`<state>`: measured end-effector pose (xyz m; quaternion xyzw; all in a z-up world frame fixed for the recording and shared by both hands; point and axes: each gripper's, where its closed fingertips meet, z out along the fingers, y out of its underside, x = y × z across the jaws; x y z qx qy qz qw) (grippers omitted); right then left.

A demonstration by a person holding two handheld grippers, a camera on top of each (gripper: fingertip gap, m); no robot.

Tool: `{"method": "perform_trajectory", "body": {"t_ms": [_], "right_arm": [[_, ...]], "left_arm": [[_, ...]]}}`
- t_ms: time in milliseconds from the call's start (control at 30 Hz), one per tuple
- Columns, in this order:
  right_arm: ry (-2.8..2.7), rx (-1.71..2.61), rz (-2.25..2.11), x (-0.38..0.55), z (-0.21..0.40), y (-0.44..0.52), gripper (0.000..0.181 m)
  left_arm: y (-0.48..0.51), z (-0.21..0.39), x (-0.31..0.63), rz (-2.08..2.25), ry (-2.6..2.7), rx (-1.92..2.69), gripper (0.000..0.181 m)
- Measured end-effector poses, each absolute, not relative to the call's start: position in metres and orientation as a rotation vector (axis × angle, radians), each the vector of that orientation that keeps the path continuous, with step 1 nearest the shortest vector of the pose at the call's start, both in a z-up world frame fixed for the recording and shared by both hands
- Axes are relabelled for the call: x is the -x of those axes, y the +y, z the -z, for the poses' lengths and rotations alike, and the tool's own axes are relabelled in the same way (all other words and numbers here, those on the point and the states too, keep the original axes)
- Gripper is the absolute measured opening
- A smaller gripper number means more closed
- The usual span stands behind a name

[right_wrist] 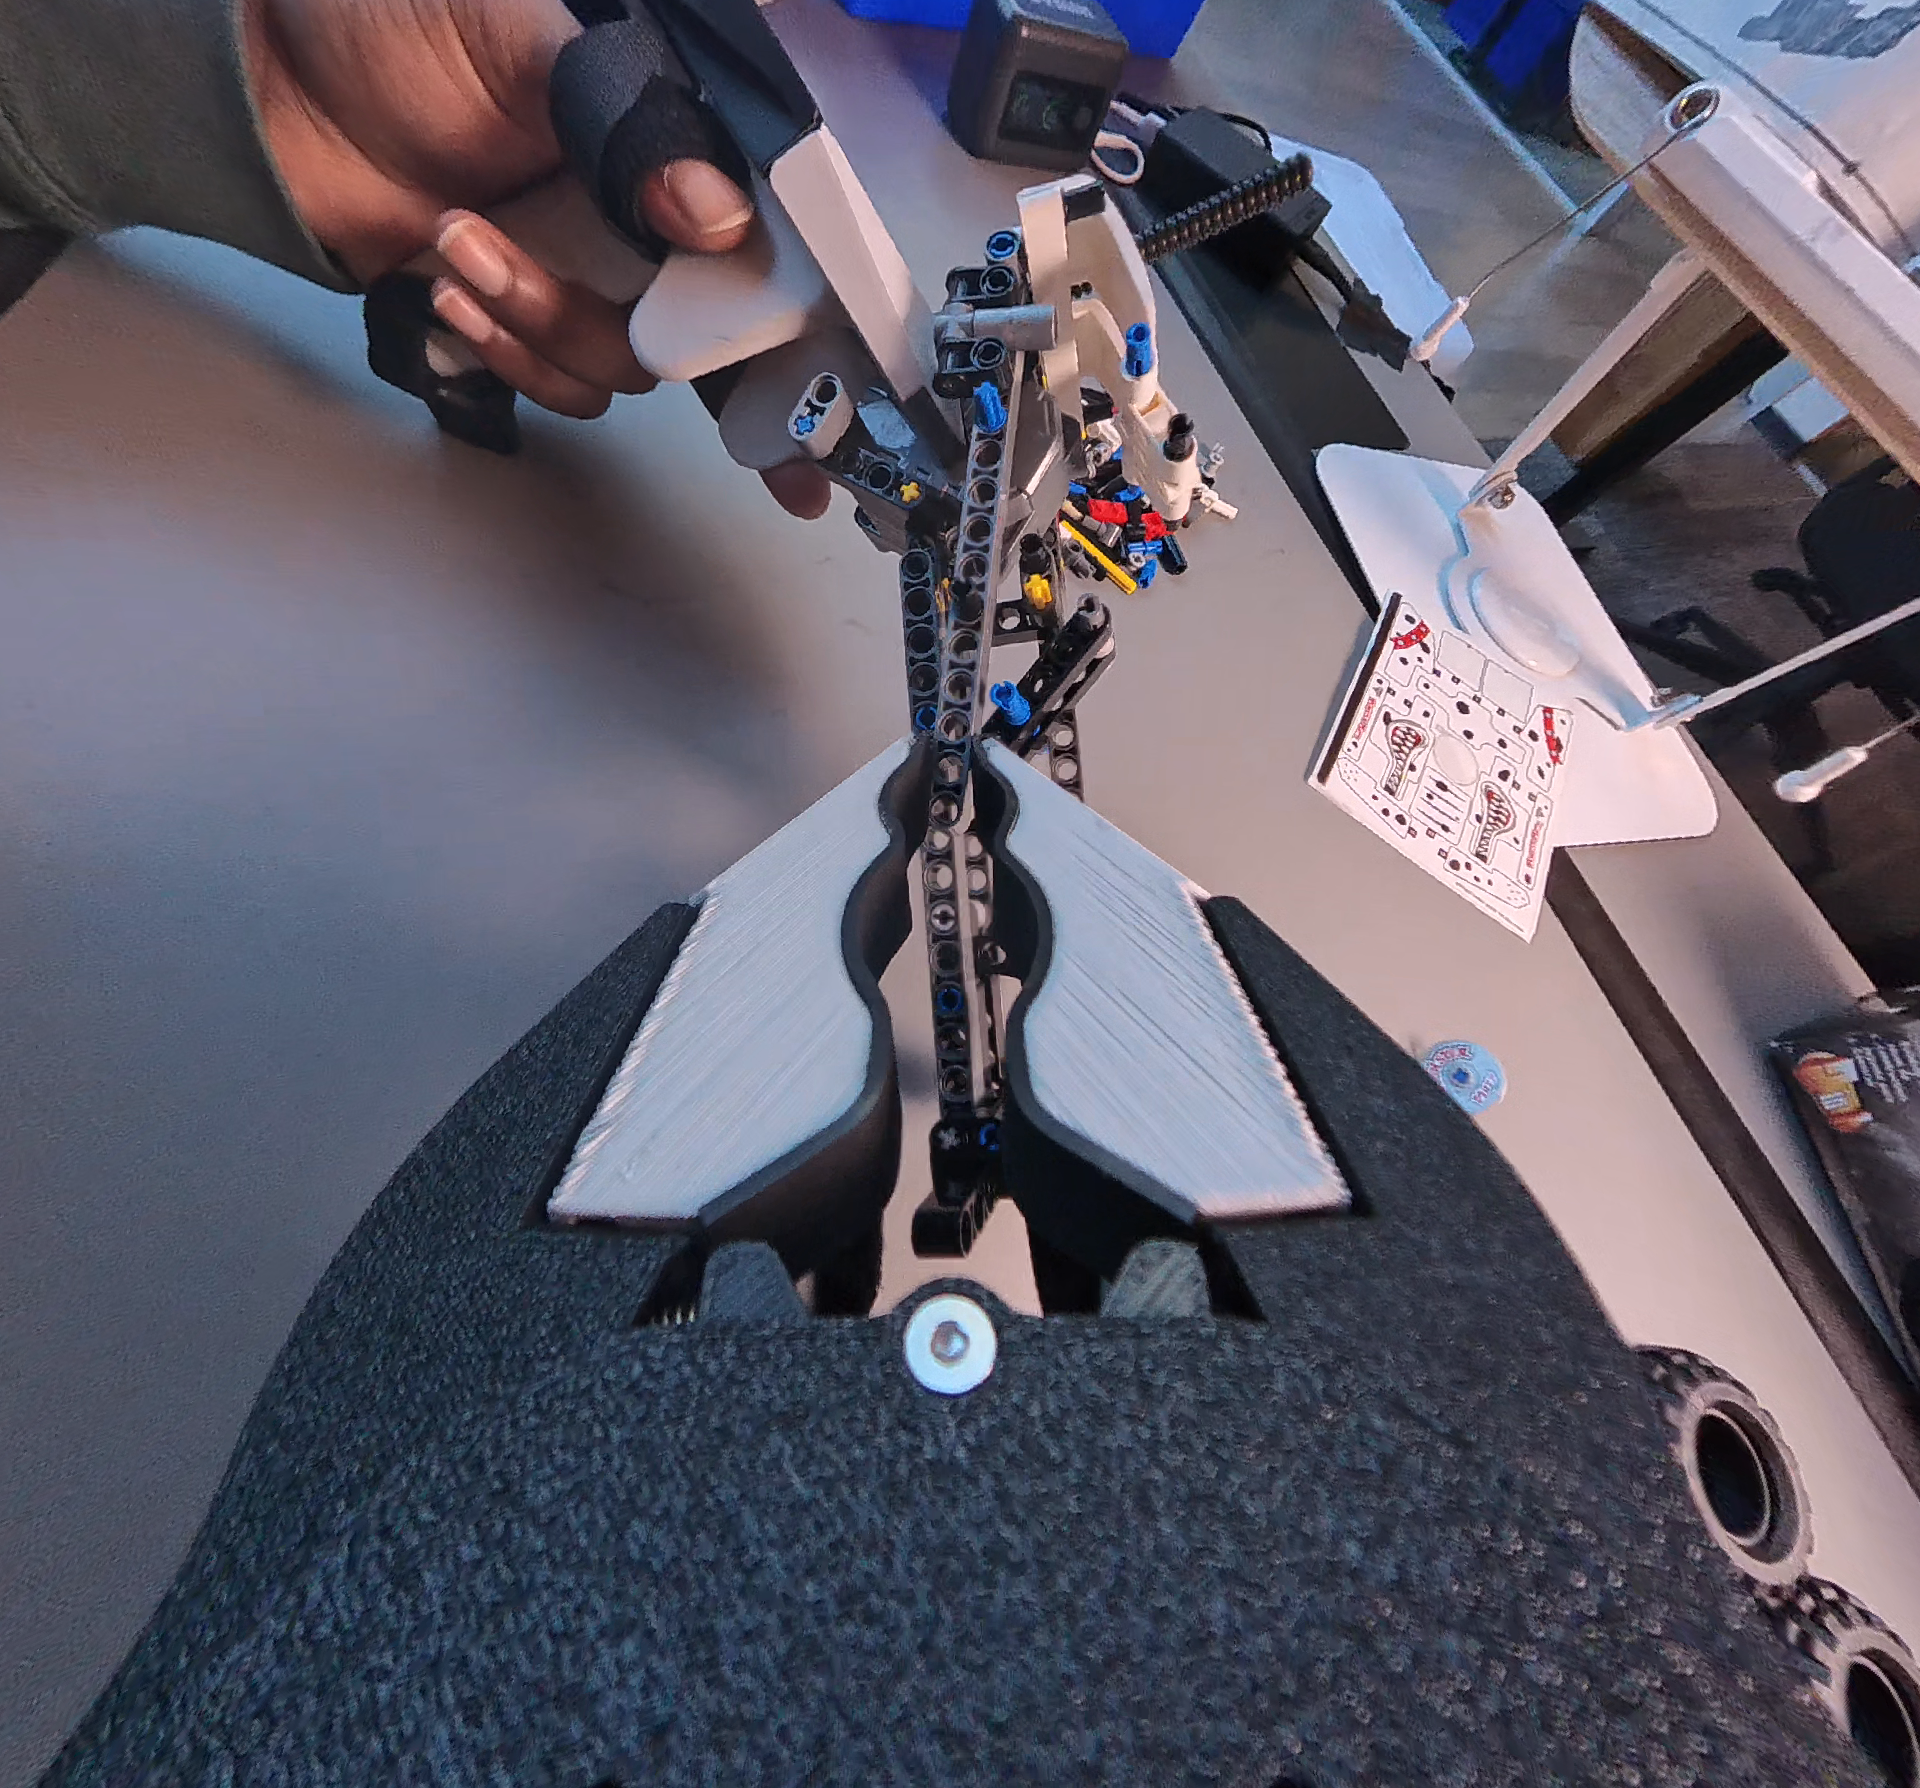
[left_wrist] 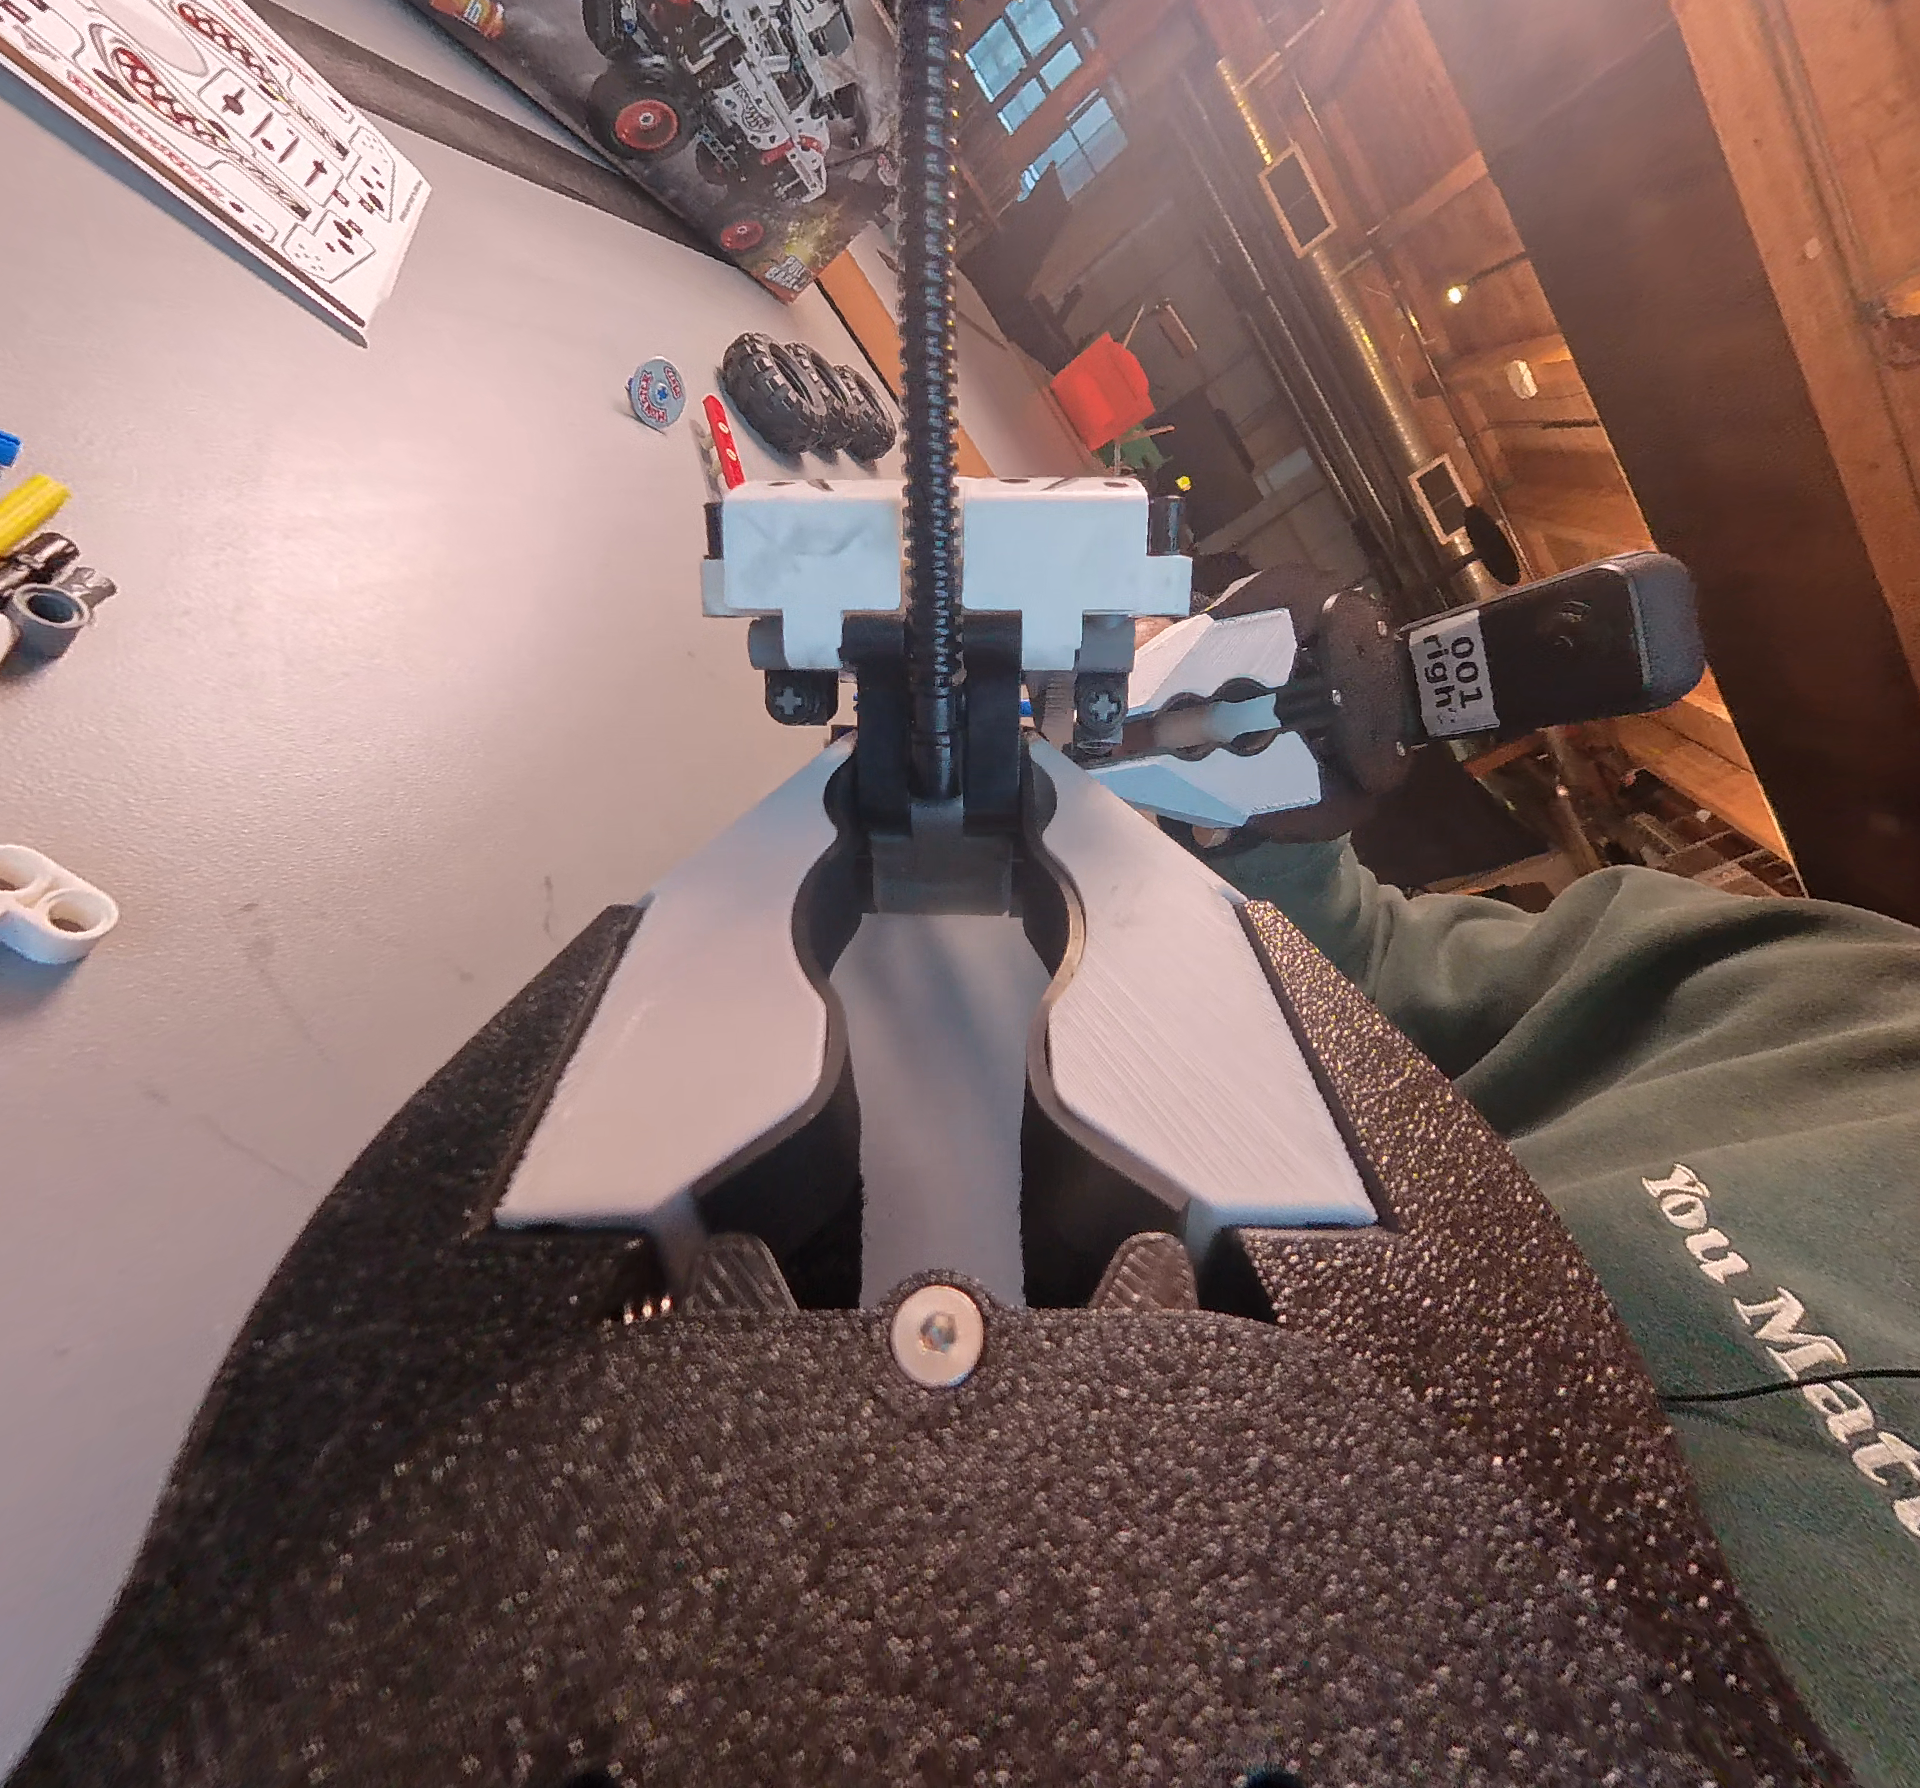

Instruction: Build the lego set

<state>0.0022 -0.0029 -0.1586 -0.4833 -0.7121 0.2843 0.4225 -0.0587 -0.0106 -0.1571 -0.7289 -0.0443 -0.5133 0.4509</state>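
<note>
The grey worktop (left_wrist: 436, 699) is seen spread out beneath and to the left of the left claw (left_wrist: 940, 782). Beyond that claw, at the far edge, the dark set box (left_wrist: 665, 65) is leaned, and a white sticker sheet (left_wrist: 208, 97) is laid far to the claw's left.

The part-built lego model (left_wrist: 951, 575) is held off the worktop between the two claws. In the left wrist view its grey and black end is gripped by the left claw, whose fingers are closed narrowly on it; white panels sit just past the fingertips, and a black ribbed hose (left_wrist: 930, 336) is seen rising from the middle, away from the claw.

In the right wrist view the right claw (right_wrist: 951, 751) is closed narrowly on a long black holed beam (right_wrist: 961, 803) of the model, the beam running back between the fingers. The hand (right_wrist: 436, 180) gripping the left claw is seen ahead and to the left of the right claw.

Three black tyres (left_wrist: 810, 398) are lined up beyond the left claw, slightly left, with a round sticker disc (left_wrist: 660, 393) just beside them. Loose small pieces (right_wrist: 1122, 533) are piled on the worktop beyond the right claw, behind the model.
</note>
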Motion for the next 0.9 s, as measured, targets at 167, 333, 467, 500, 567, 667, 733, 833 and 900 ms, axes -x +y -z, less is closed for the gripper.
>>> {"method": "perform_trajectory", "body": {"t_ms": [167, 333, 467, 500, 567, 667, 733, 833, 900], "right_arm": [[-1.715, 1.247, -0.947, -0.005, 0.132, -0.010, 0.037], [-1.802, 1.276, -0.863, 0.008, 0.149, -0.011, 0.074], [-1.880, 1.264, -0.800, 0.017, 0.164, -0.017, 0.071], [-1.884, 1.252, -0.784, 0.017, 0.164, -0.016, 0.068], [-1.878, 1.250, -0.777, 0.018, 0.163, -0.014, 0.063], [-1.880, 1.234, -0.763, 0.018, 0.165, -0.013, 0.061], [-1.878, 1.225, -0.753, 0.018, 0.166, -0.013, 0.061], [-1.880, 1.214, -0.750, 0.018, 0.165, -0.013, 0.061], [-1.879, 1.212, -0.743, 0.016, 0.165, -0.012, 0.059]], "left_arm": [[-0.014, 0.155, 0.057, 1.247, -0.050, 1.809, 0.026], [-0.016, 0.155, 0.049, 1.208, 0.027, 1.831, 0.026], [-0.017, 0.157, 0.042, 1.171, 0.075, 1.857, 0.026], [-0.017, 0.156, 0.043, 1.172, 0.071, 1.855, 0.026], [-0.017, 0.156, 0.043, 1.171, 0.065, 1.856, 0.026], [-0.017, 0.157, 0.043, 1.179, 0.056, 1.860, 0.026], [-0.017, 0.158, 0.044, 1.179, 0.054, 1.864, 0.026], [-0.017, 0.158, 0.043, 1.191, 0.054, 1.866, 0.026], [-0.017, 0.159, 0.042, 1.205, 0.049, 1.868, 0.026]]}}
